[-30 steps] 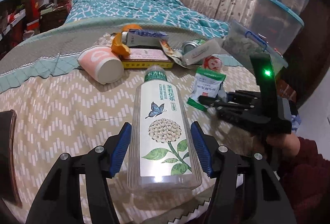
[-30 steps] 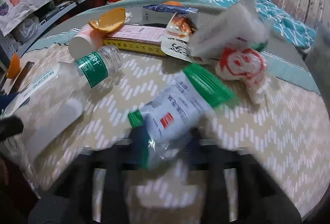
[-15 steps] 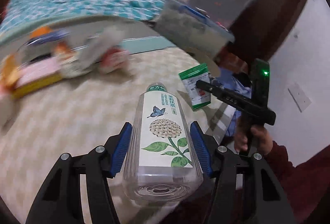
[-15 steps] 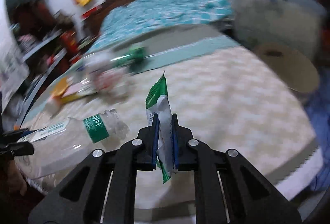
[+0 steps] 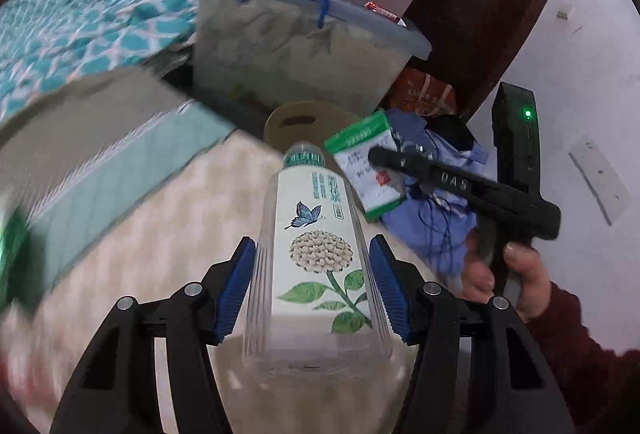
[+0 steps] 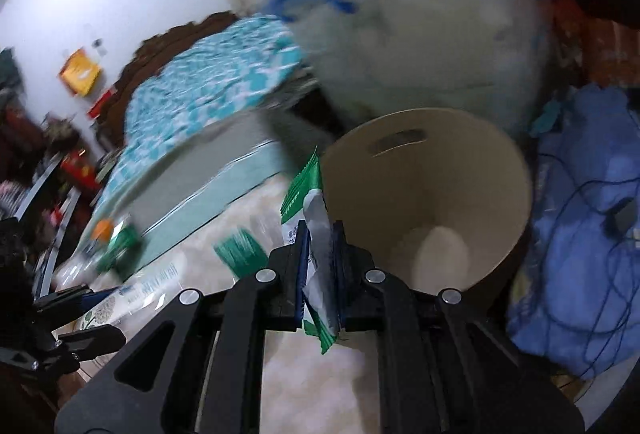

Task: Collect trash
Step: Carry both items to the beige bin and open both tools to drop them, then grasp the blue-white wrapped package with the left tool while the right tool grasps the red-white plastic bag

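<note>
Clear plastic bottle (image 5: 320,258) sits clamped between the left gripper (image 5: 314,288)'s blue pads, above the bed (image 5: 140,234). The right gripper (image 6: 319,266) pinches a green-white sachet (image 6: 310,218) just before the tan bin (image 6: 432,202).

My bottle (image 5: 316,274) hides most of the bin (image 5: 304,122) at 12 o'clock. Motion blur smears the bed (image 5: 100,170) at 9 o'clock. Label text on my packet (image 6: 316,230) is unreadable; its lower end is pinched out of sight.
</note>
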`<state>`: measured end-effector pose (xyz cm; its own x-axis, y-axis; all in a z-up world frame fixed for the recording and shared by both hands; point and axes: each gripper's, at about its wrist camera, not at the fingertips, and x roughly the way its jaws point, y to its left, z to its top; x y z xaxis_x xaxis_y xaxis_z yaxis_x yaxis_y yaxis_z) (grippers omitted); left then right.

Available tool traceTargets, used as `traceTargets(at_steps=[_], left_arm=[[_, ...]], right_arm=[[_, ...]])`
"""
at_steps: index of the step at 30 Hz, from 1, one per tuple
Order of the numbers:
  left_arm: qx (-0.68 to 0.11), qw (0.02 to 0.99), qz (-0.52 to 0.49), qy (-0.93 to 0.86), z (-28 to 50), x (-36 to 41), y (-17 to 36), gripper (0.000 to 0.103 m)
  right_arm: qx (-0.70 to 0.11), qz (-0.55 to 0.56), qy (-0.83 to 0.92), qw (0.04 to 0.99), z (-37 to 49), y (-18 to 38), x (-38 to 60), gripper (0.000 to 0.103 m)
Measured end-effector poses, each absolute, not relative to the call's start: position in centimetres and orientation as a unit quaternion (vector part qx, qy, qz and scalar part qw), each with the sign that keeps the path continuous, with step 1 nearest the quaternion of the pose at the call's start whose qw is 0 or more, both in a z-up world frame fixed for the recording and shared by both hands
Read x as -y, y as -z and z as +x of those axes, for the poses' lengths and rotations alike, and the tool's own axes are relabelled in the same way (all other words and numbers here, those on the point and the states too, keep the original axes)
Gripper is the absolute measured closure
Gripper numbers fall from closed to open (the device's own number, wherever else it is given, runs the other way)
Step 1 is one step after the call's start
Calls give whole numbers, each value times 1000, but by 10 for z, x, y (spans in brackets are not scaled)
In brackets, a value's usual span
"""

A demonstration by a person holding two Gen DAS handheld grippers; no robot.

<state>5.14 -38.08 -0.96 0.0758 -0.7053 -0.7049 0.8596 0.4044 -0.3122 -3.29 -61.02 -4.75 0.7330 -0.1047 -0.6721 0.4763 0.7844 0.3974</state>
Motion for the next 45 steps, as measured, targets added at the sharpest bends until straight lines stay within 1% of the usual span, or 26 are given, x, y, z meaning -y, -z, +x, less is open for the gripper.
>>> traceTargets(at_steps=[2, 3, 4, 5, 6, 10, 13, 17, 20, 21, 22, 24, 27, 30, 34, 36, 37, 39, 40, 41, 42, 43, 45], left_arm=[[-418, 726, 99, 537, 61, 423, 13, 45], [-421, 725, 100, 536, 63, 434, 14, 43], [-427, 722, 100, 535, 67, 450, 16, 36], [-434, 724, 102, 526, 70, 463, 18, 21], [-440, 726, 98, 519, 73, 469, 20, 18], [-470, 721, 53, 507, 87, 468, 19, 17], [-458, 730, 14, 507, 89, 439, 1, 17], [-423, 744, -11, 517, 80, 372, -29, 17], [-391, 760, -22, 519, 71, 310, -46, 17], [-384, 768, -24, 512, 69, 289, -50, 16], [-378, 775, -24, 505, 67, 271, -53, 16], [-368, 797, -21, 478, 66, 229, -58, 16], [-355, 832, -12, 427, 70, 179, -64, 16], [-350, 863, -15, 364, 81, 131, -62, 16], [-369, 870, 12, 328, 96, 124, -45, 16], [-368, 865, 28, 339, 98, 137, -40, 16], [-366, 865, 41, 342, 99, 147, -37, 16], [-365, 862, 54, 347, 108, 167, -30, 16], [-370, 860, 55, 347, 113, 173, -27, 19], [-378, 856, 56, 349, 120, 179, -21, 39], [-388, 850, 59, 351, 125, 179, -16, 55], [-407, 839, 62, 355, 131, 179, -10, 74], [-411, 839, 34, 355, 134, 166, -13, 82]], right_arm=[[-330, 309, 165, 876, -30, 57, 634, 86], [-327, 339, 159, 868, -31, 64, 648, 80], [-323, 351, 166, 863, -33, 67, 653, 57], [-312, 361, 175, 861, -36, 68, 658, 38], [-285, 362, 188, 868, -43, 65, 661, 11], [-270, 353, 197, 874, -51, 56, 660, 11], [-247, 349, 199, 882, -60, 44, 654, 12], [-228, 330, 186, 897, -56, 25, 634, 14], [-231, 307, 181, 905, -47, 20, 620, 16], [-239, 300, 184, 905, -42, 22, 616, 17], [-246, 301, 188, 902, -40, 24, 613, 21], [-250, 321, 181, 895, -38, 26, 611, 25], [-254, 319, 159, 899, -31, 22, 594, 27], [-275, 298, 113, 907, -10, 16, 564, 34], [-319, 274, 29, 907, 29, 20, 507, 45], [-352, 240, -21, 905, 48, 24, 464, 45], [-367, 221, -45, 903, 55, 26, 445, 44], [-396, 155, -87, 901, 67, 31, 396, 42], [-405, 124, -96, 901, 70, 33, 376, 32], [-410, 87, -104, 902, 74, 36, 353, 26], [-411, 61, -112, 903, 77, 39, 334, 18], [-413, 43, -121, 902, 80, 43, 321, 15], [-422, 16, -139, 896, 87, 50, 296, 13]])
